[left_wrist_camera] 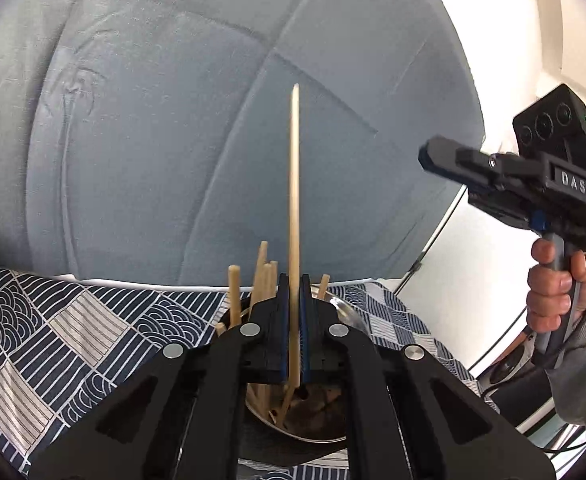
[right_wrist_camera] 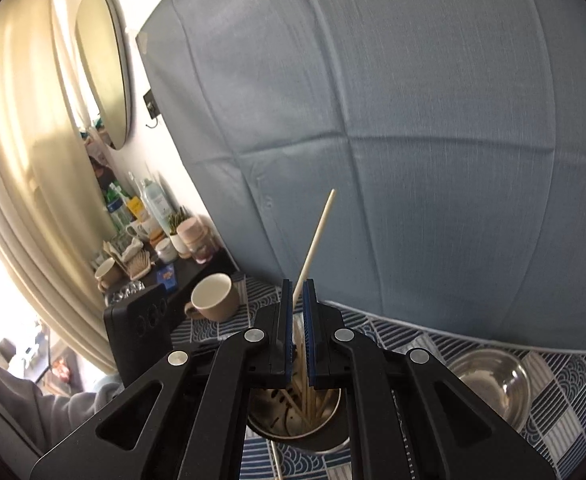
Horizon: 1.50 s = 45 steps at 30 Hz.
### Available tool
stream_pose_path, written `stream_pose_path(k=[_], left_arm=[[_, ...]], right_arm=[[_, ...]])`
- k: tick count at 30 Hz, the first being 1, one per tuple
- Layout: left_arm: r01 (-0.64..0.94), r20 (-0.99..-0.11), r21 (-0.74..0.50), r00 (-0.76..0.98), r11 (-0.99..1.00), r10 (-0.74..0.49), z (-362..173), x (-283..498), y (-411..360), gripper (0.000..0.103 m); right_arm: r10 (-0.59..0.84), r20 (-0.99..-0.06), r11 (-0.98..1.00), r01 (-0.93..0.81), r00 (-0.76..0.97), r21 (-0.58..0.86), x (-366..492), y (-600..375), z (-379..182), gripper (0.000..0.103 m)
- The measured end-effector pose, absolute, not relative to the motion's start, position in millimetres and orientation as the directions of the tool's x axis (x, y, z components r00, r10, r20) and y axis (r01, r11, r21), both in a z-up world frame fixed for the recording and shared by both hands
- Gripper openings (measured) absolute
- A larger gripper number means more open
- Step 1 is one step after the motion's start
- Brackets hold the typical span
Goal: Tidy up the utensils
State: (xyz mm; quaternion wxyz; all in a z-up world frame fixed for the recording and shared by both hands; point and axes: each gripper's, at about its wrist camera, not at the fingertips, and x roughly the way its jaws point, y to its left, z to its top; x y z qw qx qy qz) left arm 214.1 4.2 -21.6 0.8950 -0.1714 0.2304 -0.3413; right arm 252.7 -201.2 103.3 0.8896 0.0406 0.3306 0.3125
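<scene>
My left gripper (left_wrist_camera: 294,280) is shut on a pale wooden chopstick (left_wrist_camera: 294,180) that stands nearly upright between its blue pads. Its lower end reaches into a round metal holder (left_wrist_camera: 313,436) directly below, where several other chopsticks (left_wrist_camera: 264,276) lean. In the right wrist view the same chopstick (right_wrist_camera: 317,240) rises beyond my right gripper (right_wrist_camera: 297,284), over the holder (right_wrist_camera: 289,428). In the left wrist view the right gripper (left_wrist_camera: 427,156) hangs at the right, held by a hand (left_wrist_camera: 553,292), jaws together and nothing in them.
A patterned blue-and-white cloth (left_wrist_camera: 53,328) covers the table. A beige mug (right_wrist_camera: 215,296) stands at the back left and a steel bowl (right_wrist_camera: 493,380) at the right. A blue-grey padded panel (right_wrist_camera: 413,120) rises behind. A cluttered shelf (right_wrist_camera: 145,232) lies far left.
</scene>
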Motion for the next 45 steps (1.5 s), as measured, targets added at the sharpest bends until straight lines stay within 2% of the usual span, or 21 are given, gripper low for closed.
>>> stream_pose_path(k=[4,8,16,20,27,31,33,37,39,45], left_arm=[[0.522,-0.307,-0.453,0.67,0.723,-0.676,-20.7,214.0,6.0,0.005],[0.519,-0.309,-0.442,0.678,0.732,-0.667,-17.8,210.9,8.6,0.01],[0.499,-0.348,-0.434,0.675,0.75,-0.651,-14.8,200.6,11.9,0.01],[0.476,-0.362,-0.429,0.688,0.767,-0.629,-9.7,188.4,20.2,0.031],[0.418,-0.401,-0.41,0.716,0.811,-0.571,-1.9,165.8,38.0,0.059],[0.371,-0.448,-0.405,0.716,0.836,-0.535,-11.2,155.5,48.2,0.067],[0.344,-0.483,-0.404,0.706,0.847,-0.517,-21.1,149.3,53.5,0.069],[0.303,-0.543,-0.403,0.68,0.864,-0.492,-41.1,140.8,60.7,0.071],[0.282,-0.576,-0.405,0.66,0.87,-0.482,-50.0,137.4,64.6,0.077],[0.221,-0.645,-0.375,0.636,0.9,-0.425,-65.4,132.0,79.6,0.085]], right_arm=[[0.591,-0.567,0.8,-0.51,0.574,0.318,254.4,-207.1,93.3,0.006],[0.595,-0.57,0.797,-0.504,0.567,0.332,255.9,-209.2,88.4,0.008],[0.585,-0.582,0.808,-0.473,0.565,0.352,256.6,-220.4,78.8,0.008],[0.572,-0.592,0.818,-0.451,0.568,0.357,255.6,-230.8,72.7,0.008],[0.557,-0.621,0.827,-0.439,0.551,0.352,252.9,-239.4,57.6,0.009],[0.575,-0.619,0.813,-0.461,0.535,0.356,252.5,-238.4,50.5,0.013],[0.584,-0.612,0.804,-0.488,0.534,0.341,252.9,-233.9,50.6,0.037],[0.562,-0.649,0.789,-0.569,0.513,0.234,260.7,-212.3,52.1,0.038],[0.553,-0.676,0.768,-0.612,0.487,0.188,266.2,-202.6,49.6,0.038],[0.546,-0.709,0.701,-0.707,0.446,0.095,283.5,-204.5,50.3,0.04]])
